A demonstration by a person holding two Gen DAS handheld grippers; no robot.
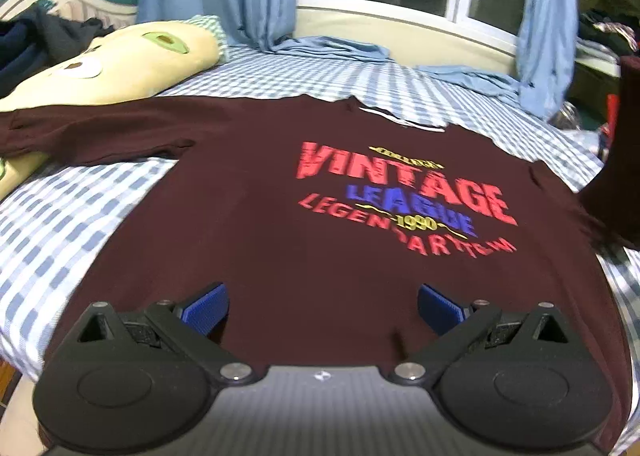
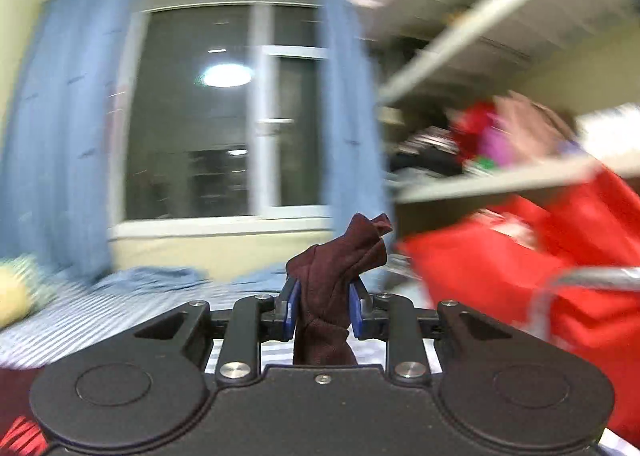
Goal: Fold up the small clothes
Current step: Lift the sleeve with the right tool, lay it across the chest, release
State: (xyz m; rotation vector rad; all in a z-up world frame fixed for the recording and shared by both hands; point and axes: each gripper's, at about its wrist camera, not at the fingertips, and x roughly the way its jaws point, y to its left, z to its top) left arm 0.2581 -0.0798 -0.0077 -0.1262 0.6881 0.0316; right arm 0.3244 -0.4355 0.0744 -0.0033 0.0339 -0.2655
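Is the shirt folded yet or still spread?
Mostly spread: the shirt lies flat, print up, on the bed; only its sleeve is lifted.

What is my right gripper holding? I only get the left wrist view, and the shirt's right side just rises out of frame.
Observer: The right gripper is shut on a bunched wad of the maroon T-shirt.
Operator: Is much cloth past the pads?
Observer: Yes, a crumpled tip sticks up beyond the blue pads.
Operator: Anything ahead of it?
Observer: A red bag sits to its right, blurred; the window lies straight ahead.
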